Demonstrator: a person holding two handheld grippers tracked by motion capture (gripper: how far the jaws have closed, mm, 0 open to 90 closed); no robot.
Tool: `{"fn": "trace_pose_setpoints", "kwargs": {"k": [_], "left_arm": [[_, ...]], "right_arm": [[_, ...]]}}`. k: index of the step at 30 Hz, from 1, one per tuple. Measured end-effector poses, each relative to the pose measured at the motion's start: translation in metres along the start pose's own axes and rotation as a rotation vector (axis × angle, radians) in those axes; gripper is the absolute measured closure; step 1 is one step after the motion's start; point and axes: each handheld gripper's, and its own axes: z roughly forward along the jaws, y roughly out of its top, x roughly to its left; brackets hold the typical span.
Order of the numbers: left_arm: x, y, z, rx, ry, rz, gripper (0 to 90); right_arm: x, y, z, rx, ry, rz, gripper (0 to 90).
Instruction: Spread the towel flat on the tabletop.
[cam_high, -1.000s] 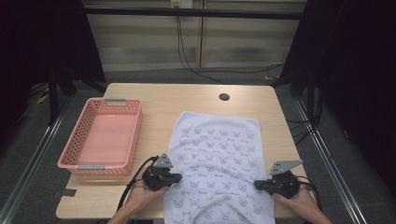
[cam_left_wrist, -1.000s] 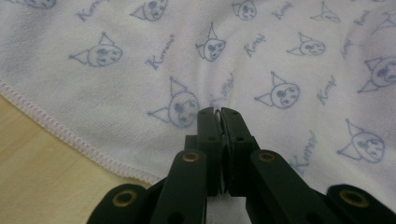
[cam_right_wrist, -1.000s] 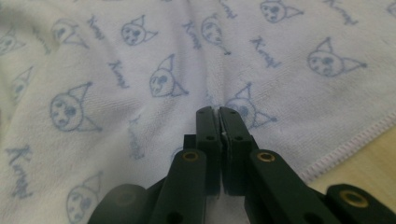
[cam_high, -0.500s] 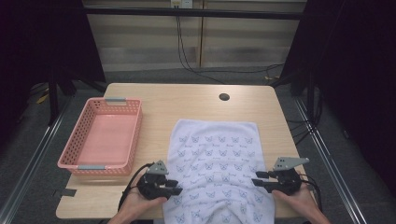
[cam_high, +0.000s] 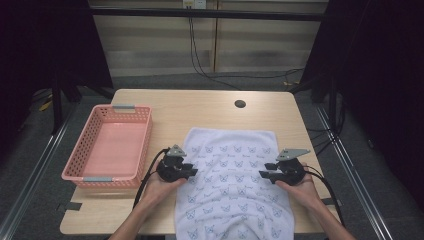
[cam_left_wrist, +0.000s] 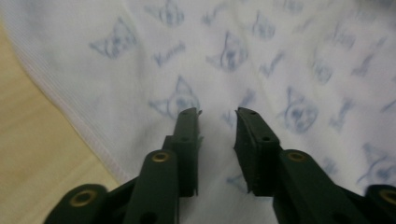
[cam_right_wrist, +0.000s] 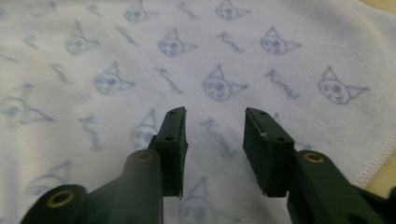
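On the table (cam_high: 210, 107) a white towel (cam_high: 235, 170) with little blue cat faces lies flat, and its near end hangs over the table's edge. Beside the towel's left side sits a pink basket (cam_high: 107, 145). Over the towel's left edge is the left tool (cam_high: 190, 171), which was just closing its jaws. Over the towel's right edge is the right tool (cam_high: 265, 173). Both tools have their jaws spread, with nothing between them.

High view: fixed above the person's side of the bench (cam_high: 210, 107), facing forward and down toward 12 o'clock, far off. Left gripper view and right gripper view: each rides its hand-held gripper, looking along its jaws, very close to the printed towel (cam_left_wrist: 261, 51). All three share that towel.
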Motion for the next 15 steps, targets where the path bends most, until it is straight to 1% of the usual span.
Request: {"fn": "trace_pose_setpoints", "kwargs": {"k": [1,2,3,4,5,6,7,9,10,11,12,14,15], "left_arm": [[0.000,-0.001,-0.001,0.006,0.002,-0.003,76.8],[-0.002,-0.001,-0.002,0.013,0.014,0.013,81.2],[-0.003,-0.003,-0.003,0.012,0.014,0.026,83.3],[-0.005,-0.005,-0.003,0.003,0.012,0.025,85.5],[-0.009,-0.007,-0.005,0.010,0.015,0.040,87.5],[-0.011,-0.008,-0.007,0.010,0.004,0.045,88.0],[-0.014,-0.010,-0.008,0.012,0.000,0.038,88.1],[-0.017,-0.015,-0.013,0.020,-0.028,0.022,88.4],[-0.019,-0.017,-0.014,0.018,-0.046,0.024,88.5],[-0.022,-0.018,-0.016,0.027,-0.048,0.022,88.6],[-0.026,-0.020,-0.018,0.034,-0.067,0.024,88.6],[-0.035,-0.025,-0.022,0.052,-0.101,0.010,88.6],[-0.041,-0.028,-0.025,0.060,-0.122,0.025,88.6]], "right_arm": [[0.000,-0.002,0.003,0.019,0.011,0.000,63.6],[0.001,-0.004,0.003,0.009,0.000,-0.010,66.0],[0.001,-0.004,0.001,0.016,0.000,-0.011,70.5],[0.002,-0.005,0.000,0.017,-0.003,-0.016,72.9],[0.004,-0.006,-0.001,0.016,-0.010,-0.016,75.4],[0.006,-0.008,-0.003,0.018,-0.010,-0.021,78.4],[0.008,-0.011,-0.005,0.019,-0.012,-0.027,81.1],[0.011,-0.015,-0.011,0.024,0.010,-0.022,84.9],[0.013,-0.018,-0.014,0.027,0.015,-0.015,85.8],[0.015,-0.020,-0.016,0.031,0.028,-0.014,86.3],[0.017,-0.023,-0.019,0.035,0.031,-0.023,86.5],[0.023,-0.027,-0.026,0.050,0.050,-0.023,87.3],[0.026,-0.030,-0.029,0.057,0.059,-0.020,87.4]]}}
